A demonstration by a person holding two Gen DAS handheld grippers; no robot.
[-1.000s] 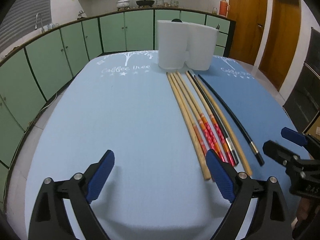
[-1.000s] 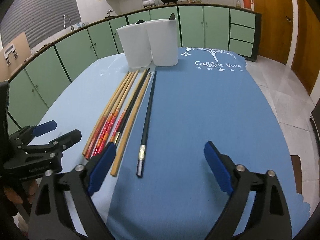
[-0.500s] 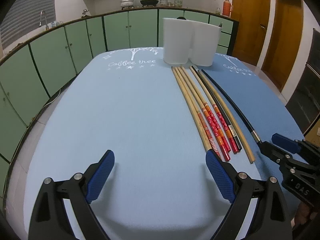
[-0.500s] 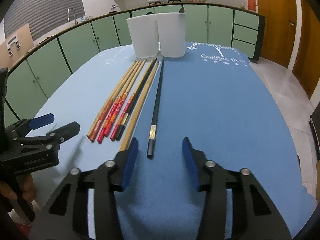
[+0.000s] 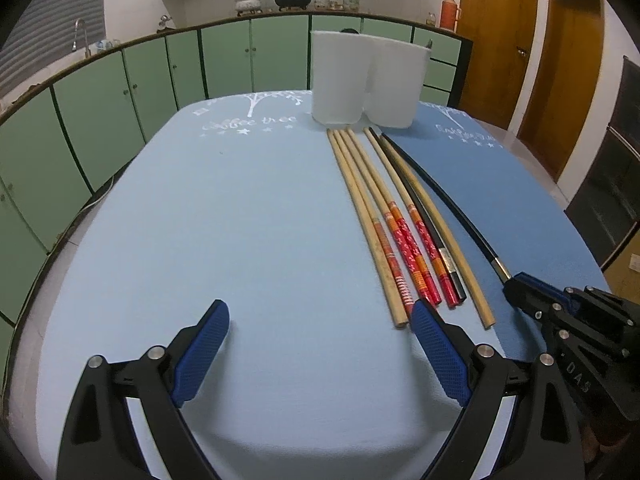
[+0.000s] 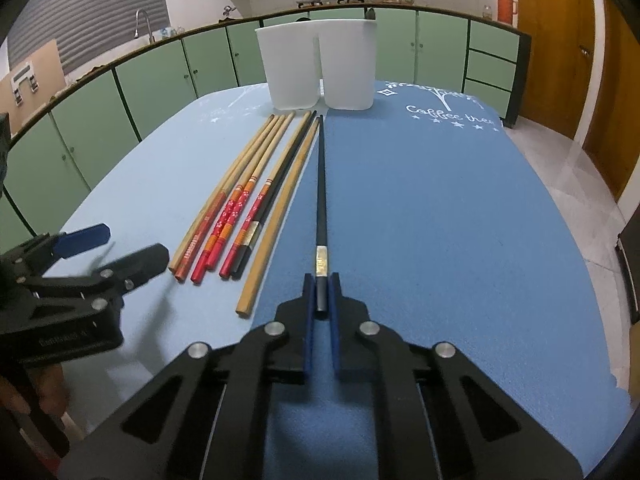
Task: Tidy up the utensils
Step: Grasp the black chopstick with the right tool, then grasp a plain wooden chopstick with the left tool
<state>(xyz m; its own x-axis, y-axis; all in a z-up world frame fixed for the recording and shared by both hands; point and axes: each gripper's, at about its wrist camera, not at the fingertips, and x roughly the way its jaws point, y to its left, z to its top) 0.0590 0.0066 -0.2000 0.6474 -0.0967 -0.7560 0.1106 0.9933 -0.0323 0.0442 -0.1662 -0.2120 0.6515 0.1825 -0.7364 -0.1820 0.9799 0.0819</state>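
Observation:
Several chopsticks lie side by side on the blue tablecloth: plain bamboo ones, red-patterned ones [image 6: 228, 216] [image 5: 404, 236] and dark ones. A lone black chopstick [image 6: 320, 196] [image 5: 452, 200] with a gold band lies to their right. My right gripper [image 6: 321, 282] [image 5: 516, 286] is shut on its near end, which still rests on the cloth. Left of the bundle's near ends, my left gripper [image 5: 320, 320] [image 6: 132, 246] is open over bare cloth with nothing between its fingers. A white two-compartment holder [image 5: 368, 80] [image 6: 316, 64] stands upright just beyond the chopsticks' far tips.
The table [image 5: 200, 220] has rounded edges, with floor to the right and green kitchen cabinets [image 5: 120, 92] behind and to the left. Bare cloth stretches left of the chopsticks and right of the black one. Wooden doors [image 5: 496, 40] stand at the back right.
My right gripper's jaws have gone from wide apart to shut on the black chopstick's near end, having shifted slightly forward onto it. The left gripper stays open in about the same place.

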